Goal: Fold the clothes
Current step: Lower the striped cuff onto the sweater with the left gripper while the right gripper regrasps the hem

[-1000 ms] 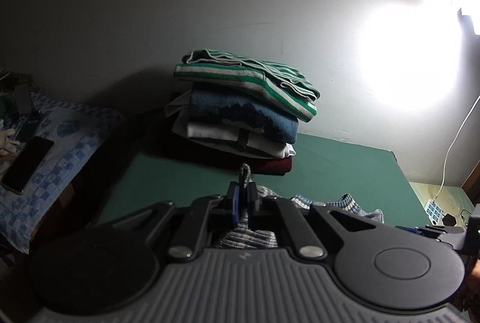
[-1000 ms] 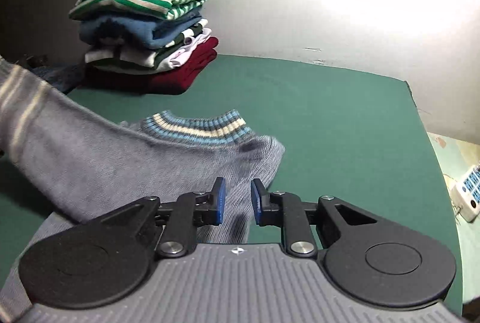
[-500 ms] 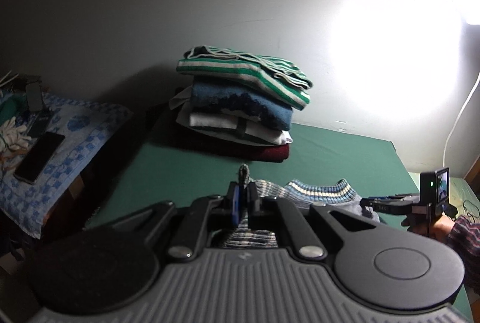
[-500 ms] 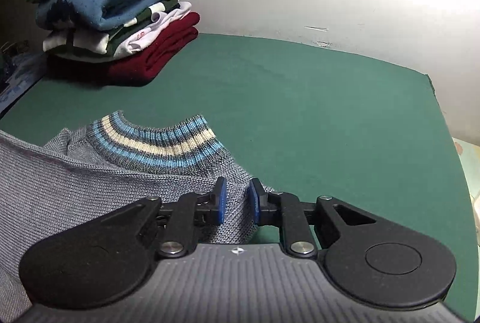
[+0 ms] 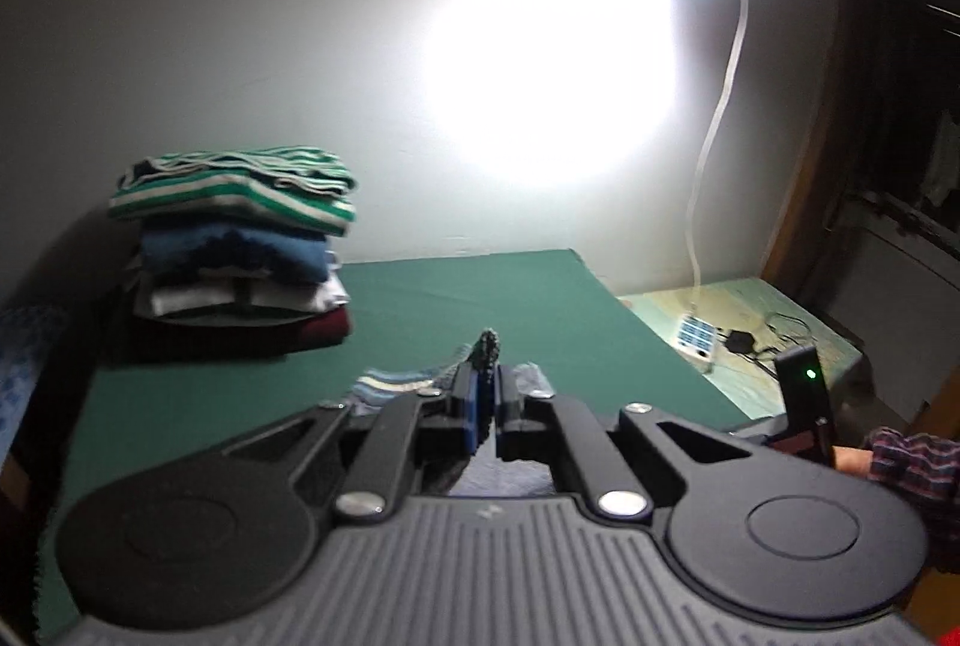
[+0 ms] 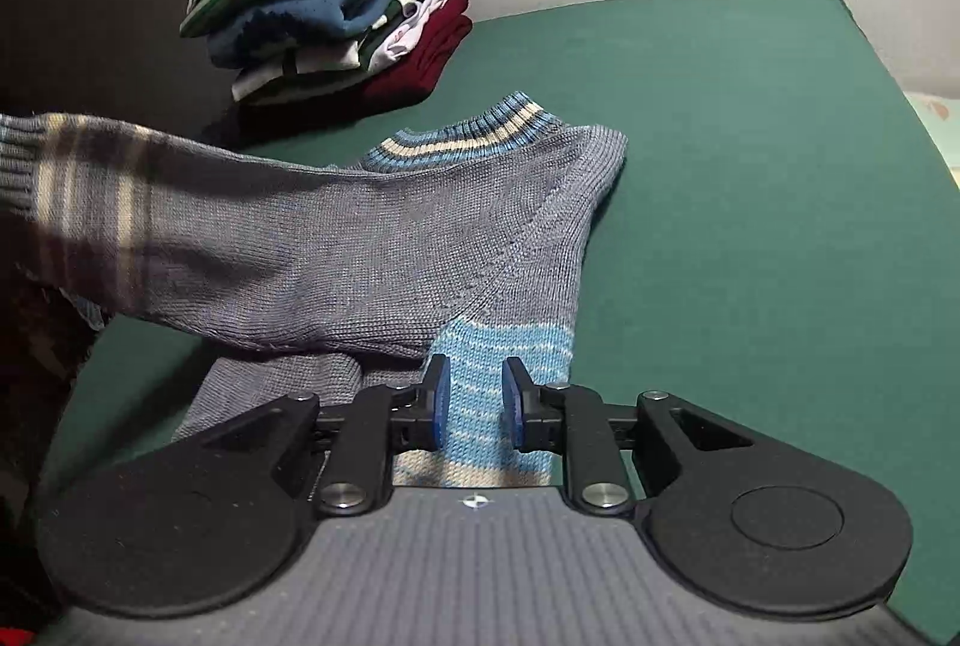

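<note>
Lying across the green bed surface (image 6: 750, 178), a grey knitted sweater with a blue-and-cream striped ribbed collar (image 6: 384, 238) is occupying the centre of the right wrist view. At the far left of that frame, its sleeve with a cream-striped cuff (image 6: 90, 190) is hanging raised off the surface, stretching toward the left edge; what is holding it there is lying outside that frame. In the upper left, a stack of folded garments with a green-and-white striped top layer (image 6: 324, 9) is sitting against the pale wall, well apart from the sweater. At the lower centre, the right gripper (image 6: 471, 400) is hovering over a light-blue striped knit band of the sweater; its blue-padded jaws are standing apart and are opening, with the band showing in the gap and the pads not pressing on it.

In the left wrist view, the same stack (image 5: 240, 250) is sitting at the middle left on the green surface (image 5: 480, 298). At the lower centre, the left gripper (image 5: 487, 394) is clamping a fold of dark grey knit fabric (image 5: 487, 349), its jaws pressed together with the fabric sticking up between them. At the upper right, a bright lamp (image 5: 552, 63) is glaring on the wall. At the lower right, a person's hand in a plaid sleeve (image 5: 888, 457) is showing beside a black device with a green light.
</note>
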The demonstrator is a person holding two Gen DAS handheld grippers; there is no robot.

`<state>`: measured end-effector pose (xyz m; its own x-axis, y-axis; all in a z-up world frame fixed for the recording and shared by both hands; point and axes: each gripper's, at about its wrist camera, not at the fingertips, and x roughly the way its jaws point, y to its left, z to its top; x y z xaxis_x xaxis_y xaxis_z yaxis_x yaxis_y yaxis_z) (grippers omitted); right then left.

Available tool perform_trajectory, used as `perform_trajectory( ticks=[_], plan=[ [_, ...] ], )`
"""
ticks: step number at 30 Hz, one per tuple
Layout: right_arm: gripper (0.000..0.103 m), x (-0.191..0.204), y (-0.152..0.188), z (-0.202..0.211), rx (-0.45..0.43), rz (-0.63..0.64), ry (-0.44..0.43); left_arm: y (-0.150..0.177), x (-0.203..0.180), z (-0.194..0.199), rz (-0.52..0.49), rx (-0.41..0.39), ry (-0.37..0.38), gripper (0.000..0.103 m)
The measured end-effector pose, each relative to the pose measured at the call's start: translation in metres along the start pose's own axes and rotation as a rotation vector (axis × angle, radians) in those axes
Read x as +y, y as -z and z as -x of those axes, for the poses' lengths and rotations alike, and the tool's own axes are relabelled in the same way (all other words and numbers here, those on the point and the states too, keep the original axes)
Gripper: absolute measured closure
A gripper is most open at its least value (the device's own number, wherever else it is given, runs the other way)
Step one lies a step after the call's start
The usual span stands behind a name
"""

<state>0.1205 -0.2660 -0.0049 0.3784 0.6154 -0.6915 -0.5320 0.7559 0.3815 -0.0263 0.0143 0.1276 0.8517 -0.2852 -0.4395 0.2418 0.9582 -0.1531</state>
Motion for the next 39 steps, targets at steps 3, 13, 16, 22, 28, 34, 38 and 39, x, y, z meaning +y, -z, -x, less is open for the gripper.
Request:
perform_trajectory(
  ticks=[3, 13, 16, 22, 28, 34, 38, 39],
  plan=[
    [0.077, -0.002, 0.010, 0.011, -0.036, -0.096, -0.002, 0.011, -0.019, -0.005, -0.056, 0.041, 0.106, 0.102],
    [0.064, -0.014, 0.036, 0.037, -0.109, -0.369, -0.114, 0.053, -0.076, -0.026, -0.199, 0.179, 0.324, 0.102],
    [0.062, -0.018, 0.037, 0.033, -0.071, -0.405, -0.165, 0.064, -0.088, -0.031, -0.230, 0.213, 0.325, 0.102],
    [0.062, -0.031, 0.055, 0.028, 0.073, -0.503, -0.281, 0.077, -0.106, -0.039, -0.252, 0.274, 0.313, 0.102],
    [0.062, -0.017, 0.058, 0.041, 0.166, -0.407, -0.309, 0.092, -0.116, -0.050, -0.246, 0.345, 0.320, 0.102],
    [0.078, -0.001, 0.066, 0.049, 0.206, -0.244, -0.291, 0.103, -0.118, -0.058, -0.242, 0.402, 0.297, 0.101],
    [0.097, 0.012, 0.076, 0.050, 0.209, -0.097, -0.213, 0.113, -0.117, -0.062, -0.222, 0.458, 0.334, 0.100],
    [0.098, 0.014, 0.079, 0.050, 0.209, -0.074, -0.203, 0.114, -0.118, -0.063, -0.215, 0.465, 0.346, 0.098]
  ],
)
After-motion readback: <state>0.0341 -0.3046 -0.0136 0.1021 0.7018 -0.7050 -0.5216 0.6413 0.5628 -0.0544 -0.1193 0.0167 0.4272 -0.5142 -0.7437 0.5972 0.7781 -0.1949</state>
